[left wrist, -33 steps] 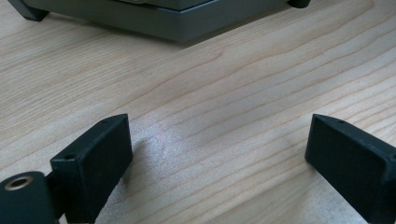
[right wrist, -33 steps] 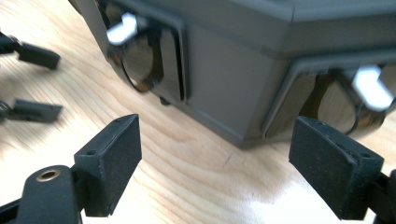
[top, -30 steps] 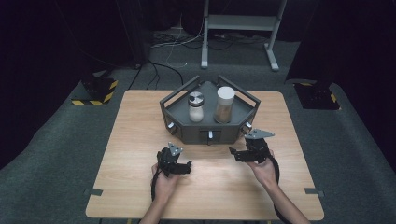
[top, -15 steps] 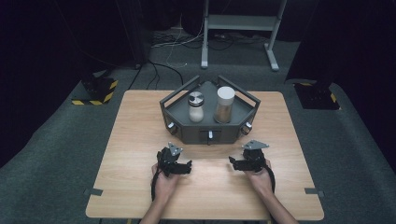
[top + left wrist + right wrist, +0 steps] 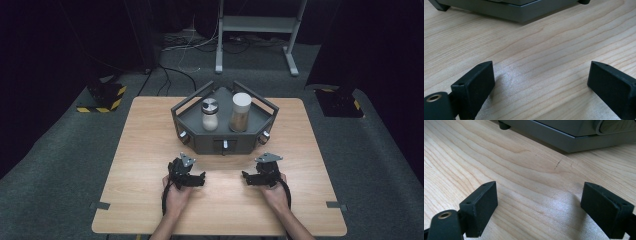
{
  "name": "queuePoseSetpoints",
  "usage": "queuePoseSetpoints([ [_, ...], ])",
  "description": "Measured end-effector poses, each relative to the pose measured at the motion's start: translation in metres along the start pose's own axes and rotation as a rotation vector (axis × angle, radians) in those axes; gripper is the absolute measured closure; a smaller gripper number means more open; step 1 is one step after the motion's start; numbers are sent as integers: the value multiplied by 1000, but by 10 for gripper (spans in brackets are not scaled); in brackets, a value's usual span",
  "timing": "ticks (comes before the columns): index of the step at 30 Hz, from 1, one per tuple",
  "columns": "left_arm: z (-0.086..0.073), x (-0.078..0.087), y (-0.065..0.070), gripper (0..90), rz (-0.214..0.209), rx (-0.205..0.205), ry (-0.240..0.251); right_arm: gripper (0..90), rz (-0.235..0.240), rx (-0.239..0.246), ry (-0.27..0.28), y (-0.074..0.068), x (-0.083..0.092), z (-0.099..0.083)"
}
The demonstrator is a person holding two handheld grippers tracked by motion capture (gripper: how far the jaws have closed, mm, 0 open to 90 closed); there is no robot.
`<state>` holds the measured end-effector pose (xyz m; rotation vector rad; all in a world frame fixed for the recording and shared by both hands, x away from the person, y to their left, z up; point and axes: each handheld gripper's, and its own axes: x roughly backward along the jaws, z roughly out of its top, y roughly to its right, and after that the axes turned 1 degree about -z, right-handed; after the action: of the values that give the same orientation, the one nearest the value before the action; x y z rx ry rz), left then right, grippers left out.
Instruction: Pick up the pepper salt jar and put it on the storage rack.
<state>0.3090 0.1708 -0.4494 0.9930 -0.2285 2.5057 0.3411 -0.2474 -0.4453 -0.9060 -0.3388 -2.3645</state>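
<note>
A dark grey angular tray (image 5: pixel 197 106) stands at the middle back of the wooden table (image 5: pixel 145 130). Inside it stand a glass shaker with a metal lid (image 5: pixel 210 114) and a taller jar with a white lid (image 5: pixel 240 112), side by side and upright. My left gripper (image 5: pixel 198 179) rests on the table in front of the tray, open, nothing between its jaws. My right gripper (image 5: pixel 249 179) rests level with it to the right, also open and empty. In the left gripper view the tray's base (image 5: pixel 511 11) lies ahead; the right gripper view shows the tray's base (image 5: pixel 564 137) too.
Bare wood (image 5: pixel 224 200) lies between and around both grippers. Off the table, a white metal stand (image 5: pixel 255 30), cables on the floor (image 5: pixel 175 50) and yellow-black striped bases (image 5: pixel 102 100) sit on the grey carpet.
My right gripper has come down and back toward the table's front, ending level with the left one. The left gripper has stayed put.
</note>
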Motion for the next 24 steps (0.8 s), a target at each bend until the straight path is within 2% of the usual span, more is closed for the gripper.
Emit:
queuePoseSetpoints([
  [24, 1, -1, 0, 61, -4, 5, -3, 133, -1, -1, 0, 0, 0, 0],
])
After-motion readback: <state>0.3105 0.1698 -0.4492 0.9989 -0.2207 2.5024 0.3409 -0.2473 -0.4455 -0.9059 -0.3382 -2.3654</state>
